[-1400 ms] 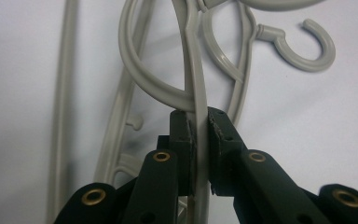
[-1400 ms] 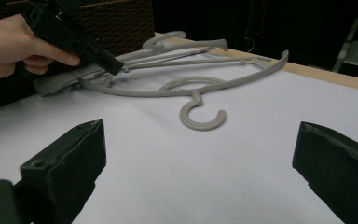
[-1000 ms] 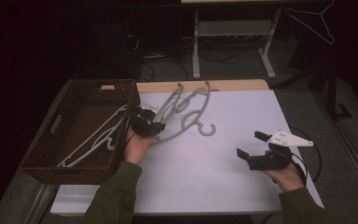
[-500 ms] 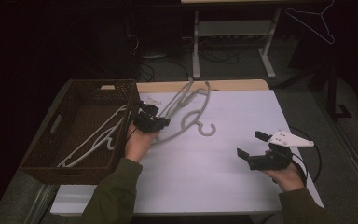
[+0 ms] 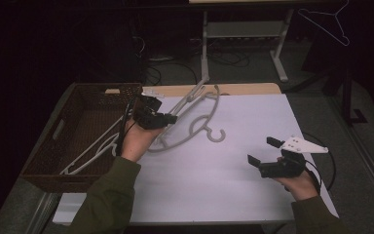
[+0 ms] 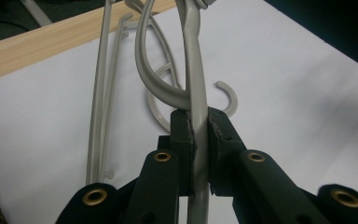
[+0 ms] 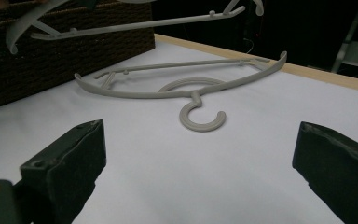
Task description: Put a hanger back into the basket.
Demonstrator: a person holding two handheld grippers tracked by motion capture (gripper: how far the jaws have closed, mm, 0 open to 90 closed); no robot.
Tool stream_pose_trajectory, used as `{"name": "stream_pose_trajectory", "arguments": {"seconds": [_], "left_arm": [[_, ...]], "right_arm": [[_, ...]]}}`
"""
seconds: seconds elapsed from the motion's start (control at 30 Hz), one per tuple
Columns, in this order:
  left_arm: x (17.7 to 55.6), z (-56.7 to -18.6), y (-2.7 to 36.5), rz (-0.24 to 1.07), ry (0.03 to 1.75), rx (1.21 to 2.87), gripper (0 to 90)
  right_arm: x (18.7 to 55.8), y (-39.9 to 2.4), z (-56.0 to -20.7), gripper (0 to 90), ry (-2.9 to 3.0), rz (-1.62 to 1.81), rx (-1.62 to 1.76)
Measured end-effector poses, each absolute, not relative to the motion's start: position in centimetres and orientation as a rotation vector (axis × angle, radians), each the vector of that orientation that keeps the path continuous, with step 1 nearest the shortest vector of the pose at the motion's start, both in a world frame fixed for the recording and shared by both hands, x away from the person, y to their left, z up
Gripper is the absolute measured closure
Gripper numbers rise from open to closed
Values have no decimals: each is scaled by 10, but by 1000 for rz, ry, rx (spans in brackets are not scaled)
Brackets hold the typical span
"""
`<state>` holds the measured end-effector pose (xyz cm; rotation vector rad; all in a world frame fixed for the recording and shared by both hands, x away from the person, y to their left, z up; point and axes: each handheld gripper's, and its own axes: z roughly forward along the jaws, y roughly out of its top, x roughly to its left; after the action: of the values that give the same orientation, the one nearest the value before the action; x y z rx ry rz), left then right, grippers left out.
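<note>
Looking down from the high view, I am holding the left gripper (image 5: 167, 118) at about ten o'clock on the white table (image 5: 233, 180), right next to the brown basket (image 5: 73, 131). Its jaws are squeezing a grey hanger (image 5: 195, 95) that is poking up toward twelve o'clock. A second grey hanger (image 5: 202, 126) is lying flat on the table, with its hook pointing toward five o'clock. White hangers (image 5: 95, 148) are resting inside the basket. My right gripper (image 5: 263, 152) is sitting at about four o'clock, well apart from the hangers, and its jaws are standing wide with nothing between them.

Peeking through the left gripper view, I am seeing the left gripper (image 6: 200, 133) pinching the grey hanger (image 6: 193, 70) tight on its thin bar. The second grey hanger (image 6: 228, 95) is lying on the white table (image 6: 307, 93) behind it, toward one o'clock.

Peeking through the right gripper view, I am seeing the right gripper (image 7: 200, 154) with jaws far apart. The second grey hanger (image 7: 200, 119) is lying flat at twelve o'clock. The grey hanger (image 7: 135, 25) is hanging in the air at eleven o'clock, above the brown basket (image 7: 51, 51).
</note>
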<state>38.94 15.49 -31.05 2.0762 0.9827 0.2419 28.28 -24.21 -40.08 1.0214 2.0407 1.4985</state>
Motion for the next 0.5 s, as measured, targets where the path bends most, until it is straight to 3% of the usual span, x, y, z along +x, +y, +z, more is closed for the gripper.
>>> {"name": "stream_pose_trajectory", "arguments": {"seconds": [0.5], "left_arm": [[384, -276, 188, 225, 954, 2051, 823]], "right_arm": [[283, -242, -401, 23, 2036, 1498, 1027]]}}
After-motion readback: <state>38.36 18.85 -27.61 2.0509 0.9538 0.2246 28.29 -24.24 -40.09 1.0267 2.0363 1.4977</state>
